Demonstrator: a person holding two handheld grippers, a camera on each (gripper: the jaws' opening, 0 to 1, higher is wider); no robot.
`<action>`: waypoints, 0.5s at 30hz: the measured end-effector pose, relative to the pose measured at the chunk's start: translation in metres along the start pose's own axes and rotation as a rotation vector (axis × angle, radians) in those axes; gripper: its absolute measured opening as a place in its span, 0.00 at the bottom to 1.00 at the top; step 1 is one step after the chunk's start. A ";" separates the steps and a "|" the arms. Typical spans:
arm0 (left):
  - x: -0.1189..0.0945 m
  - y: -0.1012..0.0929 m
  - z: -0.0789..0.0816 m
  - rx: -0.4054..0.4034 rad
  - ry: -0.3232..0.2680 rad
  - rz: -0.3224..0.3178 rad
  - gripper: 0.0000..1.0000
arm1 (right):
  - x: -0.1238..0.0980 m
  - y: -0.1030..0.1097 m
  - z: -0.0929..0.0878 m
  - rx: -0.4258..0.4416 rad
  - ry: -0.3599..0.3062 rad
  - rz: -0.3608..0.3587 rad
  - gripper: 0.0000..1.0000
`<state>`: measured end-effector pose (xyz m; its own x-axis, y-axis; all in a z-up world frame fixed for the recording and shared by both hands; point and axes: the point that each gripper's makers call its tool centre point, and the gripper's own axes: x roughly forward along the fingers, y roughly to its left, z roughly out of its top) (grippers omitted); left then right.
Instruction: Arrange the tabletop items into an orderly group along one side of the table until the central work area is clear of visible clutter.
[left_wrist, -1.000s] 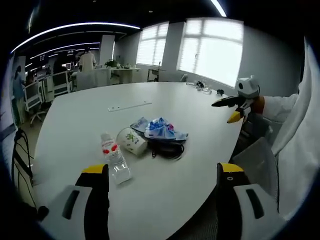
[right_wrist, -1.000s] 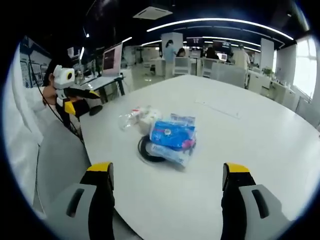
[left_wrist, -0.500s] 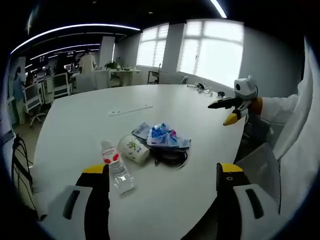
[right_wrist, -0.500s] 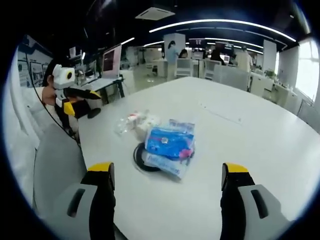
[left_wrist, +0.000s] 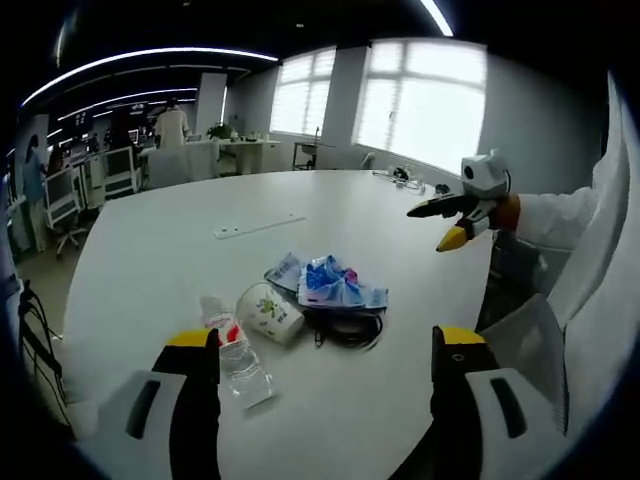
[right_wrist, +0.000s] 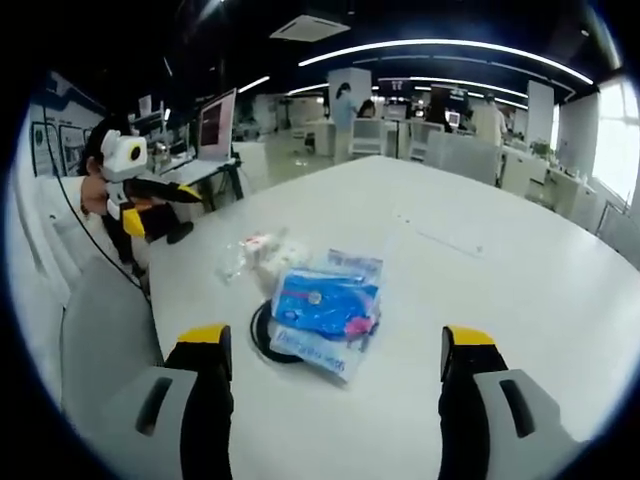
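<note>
Your jaws gape, both grippers empty. Blue packet (right_wrist: 322, 305) near bench edge: soft, crinkly; pinch its edge.

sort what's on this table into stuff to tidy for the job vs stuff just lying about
To tidy: water bottle, paper cup, blue packet, black cable coil.

Lying about: white strip, small items at the far edge.

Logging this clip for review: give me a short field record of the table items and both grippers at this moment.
surface: white table
items: water bottle lying flat; paper cup on its side; blue packet over black cable coil
layout: one loose cluster near table edge
left gripper: open, holding nothing
right gripper: open, holding nothing
</note>
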<state>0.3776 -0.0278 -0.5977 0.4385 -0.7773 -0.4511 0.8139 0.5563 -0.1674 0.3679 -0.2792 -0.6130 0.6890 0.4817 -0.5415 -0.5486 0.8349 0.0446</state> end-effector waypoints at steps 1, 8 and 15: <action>0.002 0.001 0.001 0.000 0.000 -0.002 0.90 | 0.001 0.000 0.000 0.001 0.001 0.001 0.85; 0.013 0.006 0.003 -0.003 0.004 -0.009 0.89 | 0.015 -0.007 0.002 0.007 0.006 0.011 0.84; 0.025 0.013 0.005 -0.013 0.003 -0.009 0.87 | 0.034 -0.015 0.003 0.016 0.015 0.025 0.81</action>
<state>0.4007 -0.0412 -0.6068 0.4300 -0.7813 -0.4525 0.8128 0.5532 -0.1827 0.4011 -0.2745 -0.6298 0.6677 0.4985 -0.5529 -0.5579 0.8268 0.0716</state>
